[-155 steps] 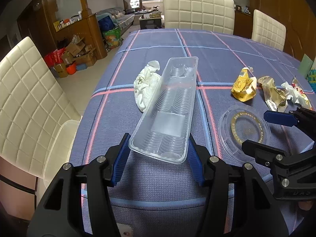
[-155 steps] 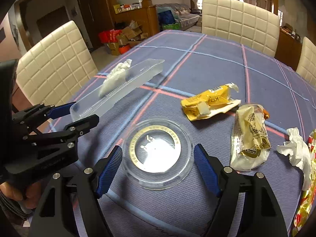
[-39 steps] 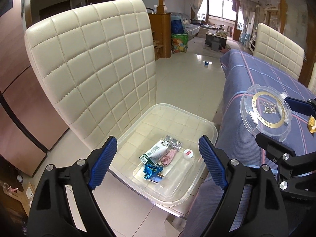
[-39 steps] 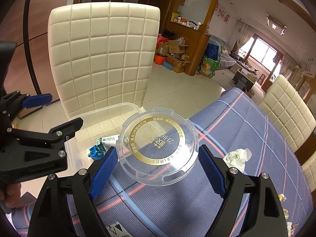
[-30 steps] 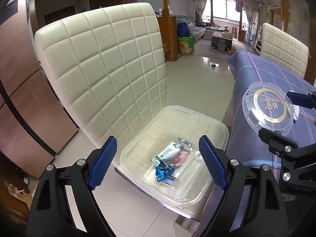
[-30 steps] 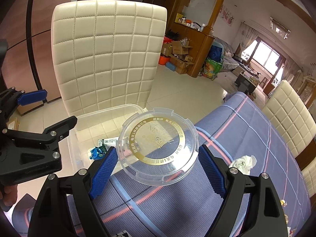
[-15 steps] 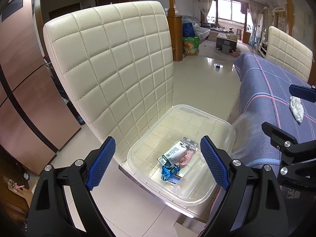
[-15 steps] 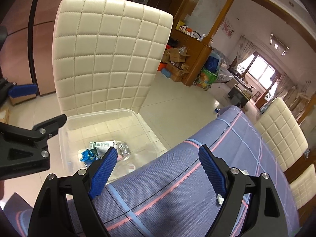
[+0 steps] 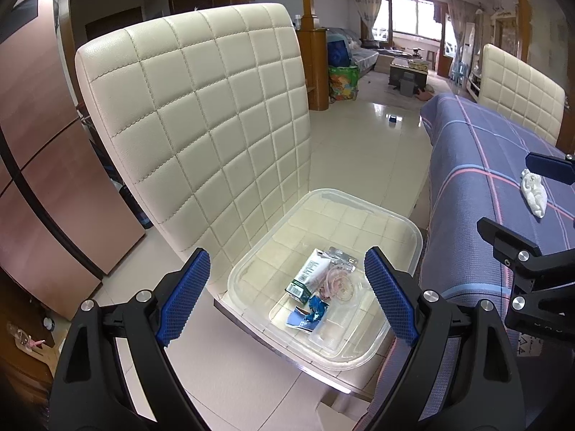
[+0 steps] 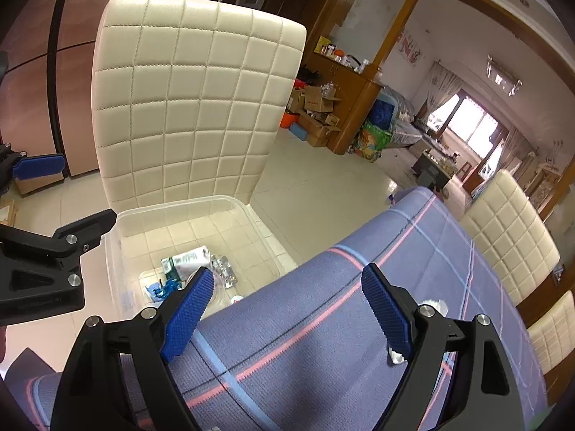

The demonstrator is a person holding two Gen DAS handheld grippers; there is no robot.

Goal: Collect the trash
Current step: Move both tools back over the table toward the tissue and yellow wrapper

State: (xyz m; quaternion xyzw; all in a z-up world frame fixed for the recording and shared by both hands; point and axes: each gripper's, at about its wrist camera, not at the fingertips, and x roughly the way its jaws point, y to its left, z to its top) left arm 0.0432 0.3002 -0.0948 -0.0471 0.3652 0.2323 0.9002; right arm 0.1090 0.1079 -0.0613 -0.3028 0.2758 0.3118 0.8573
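Fingers (image 9: 390, 296) spread wide and empty on both grippers above clear bin (image 9: 251, 262) holding wrappers (image 9: 312, 280).

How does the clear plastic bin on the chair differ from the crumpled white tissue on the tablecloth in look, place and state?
The clear plastic bin is rigid, see-through and rectangular; the crumpled white tissue is soft, opaque and shapeless. The bin rests on the cream chair seat beside the table; the tissue lies up on the blue checked tablecloth. The bin already holds wrappers and a clear tray; the tissue is not yet collected. Neither is held by a hand-held gripper.
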